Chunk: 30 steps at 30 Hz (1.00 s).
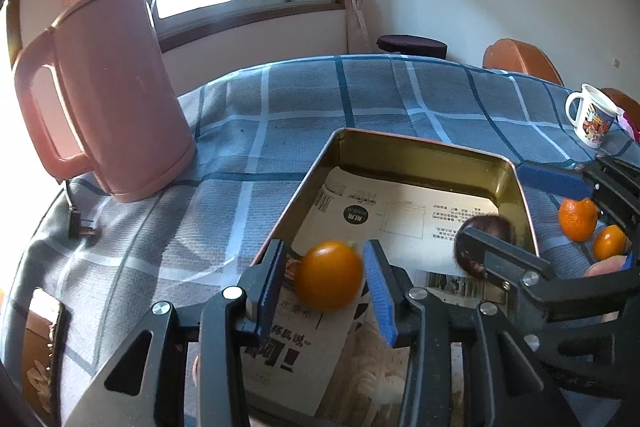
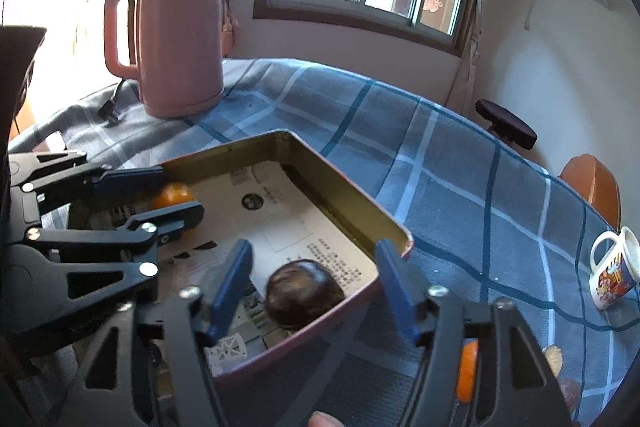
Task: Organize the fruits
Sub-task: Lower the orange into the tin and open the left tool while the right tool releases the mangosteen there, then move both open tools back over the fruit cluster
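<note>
An open tin (image 1: 400,141) (image 2: 344,195), gold inside and lined with printed paper, sits on the plaid tablecloth. My left gripper (image 1: 326,287) (image 2: 180,191) is over its near left corner. A blurred orange (image 1: 328,275) (image 2: 172,197) lies between its blue pads with a gap on each side, so the jaws stand open. My right gripper (image 2: 316,283) (image 1: 496,203) stands open over the tin's near right corner. A dark round fruit (image 2: 304,291) (image 1: 484,239) rests on the paper between its pads, untouched. Two more oranges (image 1: 578,219) (image 1: 610,247) lie on the cloth right of the tin.
A tall pink kettle (image 1: 112,99) (image 2: 180,43) stands at the table's far left, its plug (image 1: 80,223) on the cloth. A printed white mug (image 1: 592,119) (image 2: 612,275) sits far right. A dark stool (image 2: 508,127) and an orange chair (image 2: 596,187) stand beyond the table.
</note>
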Motion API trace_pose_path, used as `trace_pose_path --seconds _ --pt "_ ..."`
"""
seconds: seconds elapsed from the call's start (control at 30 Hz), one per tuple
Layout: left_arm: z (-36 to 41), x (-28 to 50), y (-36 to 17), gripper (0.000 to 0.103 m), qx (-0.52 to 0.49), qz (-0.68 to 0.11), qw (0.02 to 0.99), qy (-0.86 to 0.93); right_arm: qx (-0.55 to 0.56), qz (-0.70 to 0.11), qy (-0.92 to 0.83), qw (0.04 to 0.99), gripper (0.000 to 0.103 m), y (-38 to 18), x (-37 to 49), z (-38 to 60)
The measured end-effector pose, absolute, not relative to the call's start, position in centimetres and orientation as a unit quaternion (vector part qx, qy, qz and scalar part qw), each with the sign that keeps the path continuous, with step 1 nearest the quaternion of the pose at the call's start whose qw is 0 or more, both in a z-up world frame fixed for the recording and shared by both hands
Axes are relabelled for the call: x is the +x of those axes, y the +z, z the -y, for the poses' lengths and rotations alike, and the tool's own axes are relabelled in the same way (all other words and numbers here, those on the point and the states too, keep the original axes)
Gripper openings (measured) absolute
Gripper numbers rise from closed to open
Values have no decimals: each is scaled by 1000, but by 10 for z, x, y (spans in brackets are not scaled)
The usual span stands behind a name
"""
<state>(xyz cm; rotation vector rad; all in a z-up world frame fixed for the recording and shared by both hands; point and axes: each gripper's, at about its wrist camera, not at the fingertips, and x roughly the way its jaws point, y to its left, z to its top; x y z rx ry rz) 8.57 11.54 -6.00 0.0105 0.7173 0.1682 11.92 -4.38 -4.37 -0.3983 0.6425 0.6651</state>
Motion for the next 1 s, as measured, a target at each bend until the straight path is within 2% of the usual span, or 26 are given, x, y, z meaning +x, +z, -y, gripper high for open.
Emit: trace_pose_path --seconds 0.07,0.13,0.17,0.2,0.27,0.67,1.0 --pt "-115 79 -54 50 3 -341 937 80 -180 -301 317 881 80 -39 116 50" --pt "-112 71 -46 64 10 -326 941 91 -166 -295 323 884 80 -33 111 58" --pt "-111 68 -44 76 17 -319 943 99 -164 -293 323 885 80 -31 110 60" --pt "-110 64 -40 83 23 -308 945 107 -160 -286 321 888 84 -28 106 65" --pt "-108 60 -34 83 20 -298 948 107 -153 -276 320 894 89 -23 100 72" --pt "-34 58 -15 83 15 -272 962 25 -112 -235 237 936 89 -1 77 179" --pt "58 71 -37 83 51 -303 949 -69 -78 -280 83 953 87 -18 84 309"
